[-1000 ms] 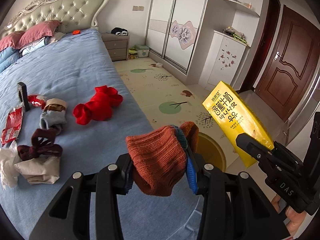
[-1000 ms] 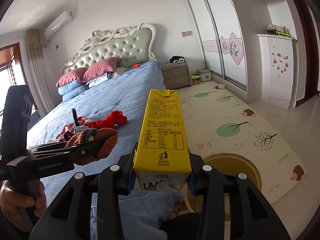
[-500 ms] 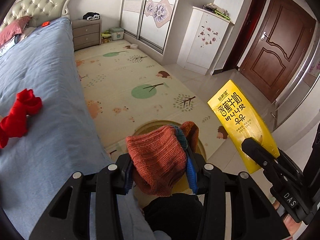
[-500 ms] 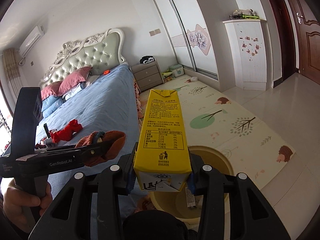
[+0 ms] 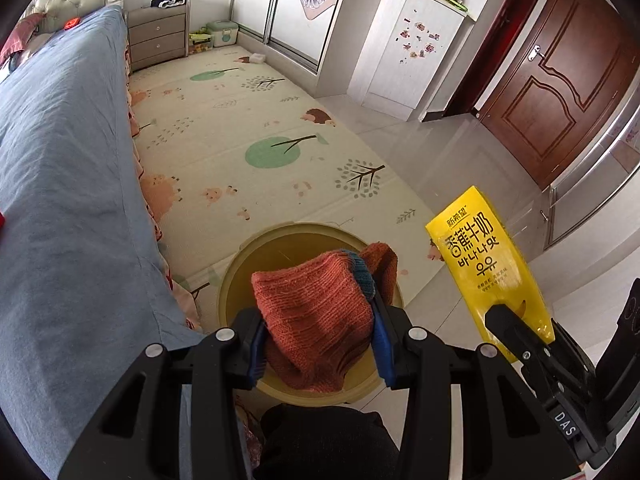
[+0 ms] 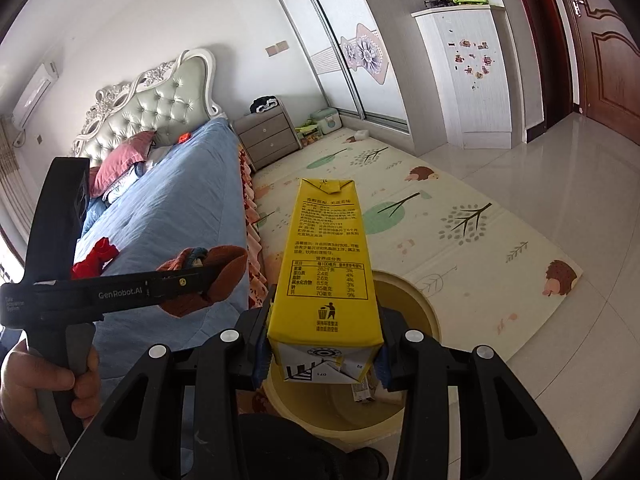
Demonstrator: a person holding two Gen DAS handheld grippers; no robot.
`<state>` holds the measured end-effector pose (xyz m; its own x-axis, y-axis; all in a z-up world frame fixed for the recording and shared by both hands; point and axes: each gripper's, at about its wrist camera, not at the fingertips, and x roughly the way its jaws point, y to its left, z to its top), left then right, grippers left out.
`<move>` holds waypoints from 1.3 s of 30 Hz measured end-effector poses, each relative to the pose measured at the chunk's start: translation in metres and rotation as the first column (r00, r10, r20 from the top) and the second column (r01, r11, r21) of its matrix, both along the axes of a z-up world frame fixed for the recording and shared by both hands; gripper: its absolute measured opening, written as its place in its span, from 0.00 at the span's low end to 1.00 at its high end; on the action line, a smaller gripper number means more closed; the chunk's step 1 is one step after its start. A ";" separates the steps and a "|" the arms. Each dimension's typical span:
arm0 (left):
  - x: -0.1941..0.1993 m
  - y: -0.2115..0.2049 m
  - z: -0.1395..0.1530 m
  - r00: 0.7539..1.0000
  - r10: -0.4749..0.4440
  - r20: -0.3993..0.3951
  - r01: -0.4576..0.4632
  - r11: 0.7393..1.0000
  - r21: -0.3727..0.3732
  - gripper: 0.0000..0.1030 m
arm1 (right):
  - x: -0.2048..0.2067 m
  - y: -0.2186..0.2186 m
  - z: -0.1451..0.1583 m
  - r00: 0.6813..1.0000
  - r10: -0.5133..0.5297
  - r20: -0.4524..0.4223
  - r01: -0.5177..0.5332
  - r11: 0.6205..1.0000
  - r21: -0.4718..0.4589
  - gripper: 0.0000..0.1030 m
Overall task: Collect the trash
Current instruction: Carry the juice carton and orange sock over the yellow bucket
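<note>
My left gripper (image 5: 318, 344) is shut on an orange-brown knitted sock (image 5: 316, 312) and hangs over the round yellow bin (image 5: 248, 256) on the floor beside the bed. My right gripper (image 6: 322, 354) is shut on the lower end of a yellow milk carton (image 6: 326, 256), which points up and forward above the same bin (image 6: 416, 300). In the left wrist view the carton (image 5: 488, 264) sits to the right of the sock. In the right wrist view the sock (image 6: 208, 276) and left gripper (image 6: 200, 278) are on the left. A wrapper lies inside the bin.
The blue-covered bed (image 5: 60, 184) runs along the left, a red cloth (image 6: 94, 258) on it. A patterned play mat (image 5: 248, 132) covers the floor beyond the bin. Nightstand (image 5: 158, 38), white cabinet (image 5: 412, 44) and brown door (image 5: 560, 76) stand further off. A hand (image 6: 48, 384) holds the left gripper.
Both grippers swung away from the bed and down toward the bin, still holding sock and carton. The bin now lies right under them; the clutter on the bed has left the left wrist view.
</note>
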<state>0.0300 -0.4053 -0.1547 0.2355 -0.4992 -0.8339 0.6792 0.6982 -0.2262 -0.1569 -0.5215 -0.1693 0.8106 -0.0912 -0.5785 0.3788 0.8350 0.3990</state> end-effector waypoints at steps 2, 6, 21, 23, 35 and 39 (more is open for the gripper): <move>0.004 -0.006 -0.003 1.000 0.001 -0.005 -0.001 1.000 0.006 0.41 | 0.001 -0.002 -0.005 1.000 0.001 -0.010 -0.001 1.000 0.006 0.38; 0.008 -0.012 -0.010 1.000 0.001 -0.015 -0.001 1.000 0.012 0.41 | 0.005 -0.006 -0.013 0.999 0.002 -0.032 -0.002 1.000 0.017 0.38; 0.019 -0.022 -0.032 0.995 -0.007 -0.103 0.010 1.000 0.021 0.41 | 0.018 -0.011 -0.029 0.996 0.023 -0.081 -0.020 0.999 0.036 0.38; 0.021 -0.024 -0.034 0.994 -0.008 -0.109 0.011 1.000 0.023 0.41 | 0.019 -0.013 -0.031 0.996 0.021 -0.088 -0.017 0.999 0.037 0.38; 0.027 -0.025 -0.041 0.990 0.002 -0.143 0.000 1.000 0.012 0.41 | 0.026 -0.013 -0.030 0.994 0.021 -0.103 -0.019 1.000 0.016 0.38; 0.027 -0.025 -0.041 0.990 0.008 -0.139 -0.006 1.000 0.010 0.49 | 0.030 -0.012 -0.034 0.992 0.030 -0.121 -0.028 0.999 0.021 0.40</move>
<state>0.0573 -0.4299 -0.1960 0.1205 -0.4895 -0.8636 0.6369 0.7055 -0.3110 -0.1270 -0.5338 -0.2029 0.7364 -0.0564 -0.6742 0.4013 0.8388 0.3681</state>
